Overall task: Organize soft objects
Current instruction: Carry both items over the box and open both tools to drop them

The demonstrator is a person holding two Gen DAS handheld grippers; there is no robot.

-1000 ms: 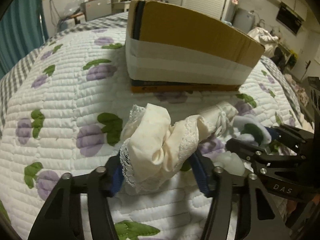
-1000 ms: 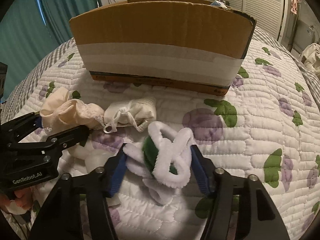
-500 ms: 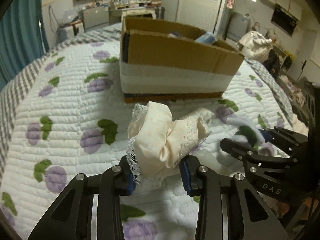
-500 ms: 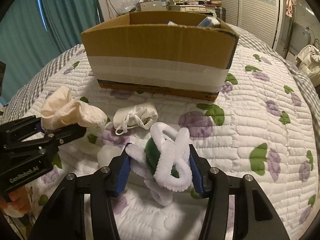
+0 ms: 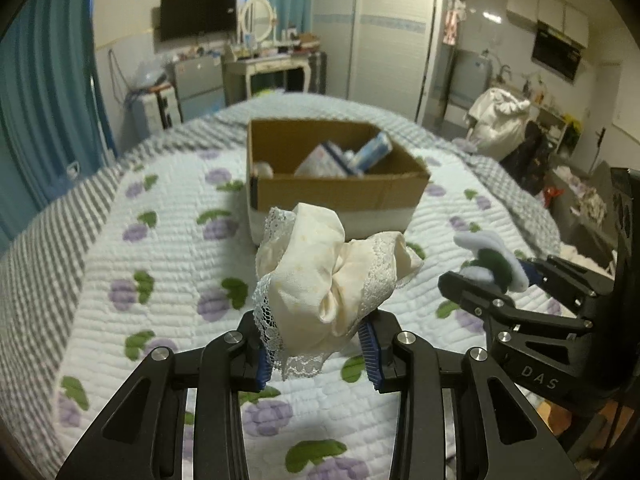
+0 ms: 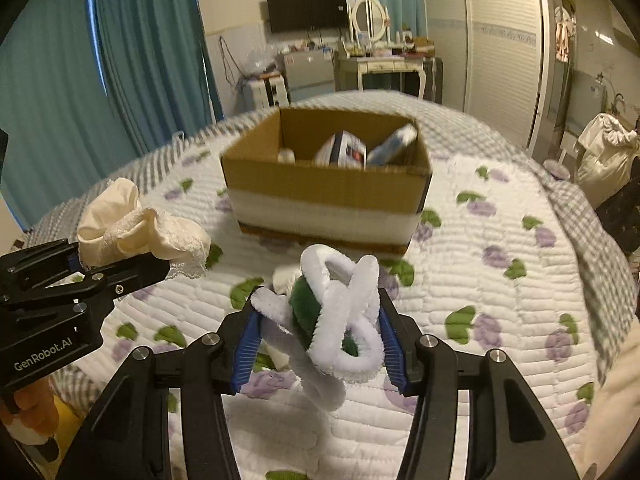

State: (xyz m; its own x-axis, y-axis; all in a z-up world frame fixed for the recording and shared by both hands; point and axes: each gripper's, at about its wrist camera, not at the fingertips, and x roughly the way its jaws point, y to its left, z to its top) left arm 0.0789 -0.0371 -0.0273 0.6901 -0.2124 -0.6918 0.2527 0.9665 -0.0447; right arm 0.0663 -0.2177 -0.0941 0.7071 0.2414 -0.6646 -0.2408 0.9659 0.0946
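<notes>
Both grippers lifted higher above the quilt, cardboard box now lower, mid-frame, its inside showing, small white pouch hidden.

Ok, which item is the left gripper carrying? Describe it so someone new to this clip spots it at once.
Start at the open cardboard box on the quilted bed. In front of it, lifted off the quilt, the left gripper pinches a crumpled cream cloth. Its white lace trim sets it apart from the fuzzy white-and-green toy in the right gripper.
</notes>
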